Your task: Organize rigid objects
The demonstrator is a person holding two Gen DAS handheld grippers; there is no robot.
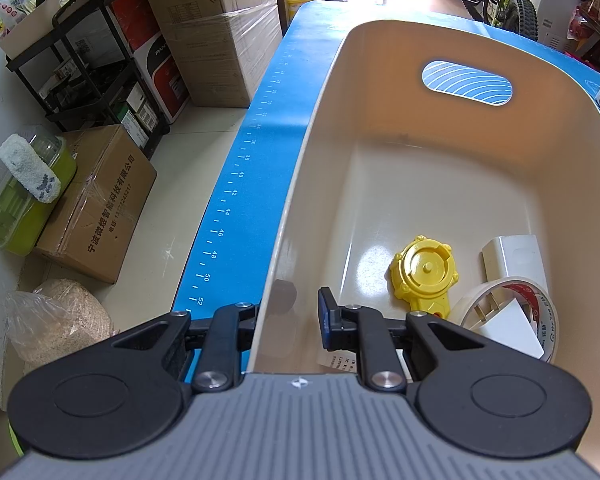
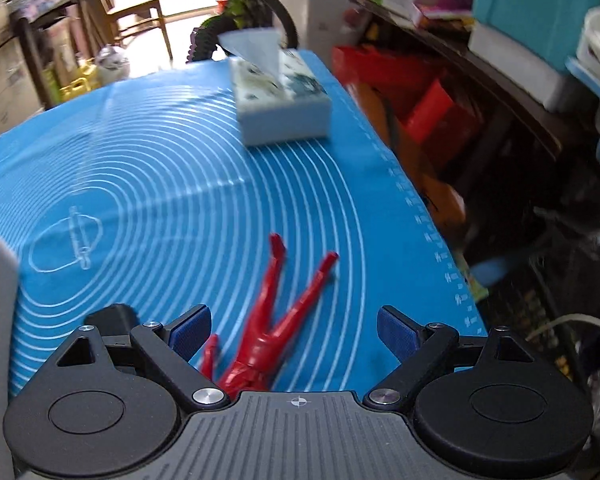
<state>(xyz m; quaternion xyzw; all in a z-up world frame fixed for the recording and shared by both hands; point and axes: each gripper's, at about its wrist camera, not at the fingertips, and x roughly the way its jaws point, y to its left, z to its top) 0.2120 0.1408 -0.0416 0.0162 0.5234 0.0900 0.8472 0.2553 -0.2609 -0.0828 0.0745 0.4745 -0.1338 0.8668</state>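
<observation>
The cream plastic bin (image 1: 380, 128) already holds a ridged yellow disc toy (image 1: 424, 272), a tape roll (image 1: 508, 312) and a white box (image 1: 516, 256), so the sorting looks partly done. The left gripper (image 1: 288, 320) clamps the bin's smooth rim. Beside the bin, a glossy red figure (image 2: 276, 320) lies on the blue ringed mat on the tabletop (image 2: 160, 168), under the wide-open, empty right gripper (image 2: 294, 330).

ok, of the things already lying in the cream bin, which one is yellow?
The round yellow plastic toy disc on the floor of the cream plastic bin. The roll of white tape and the white rectangular block beside it are both white.
</observation>
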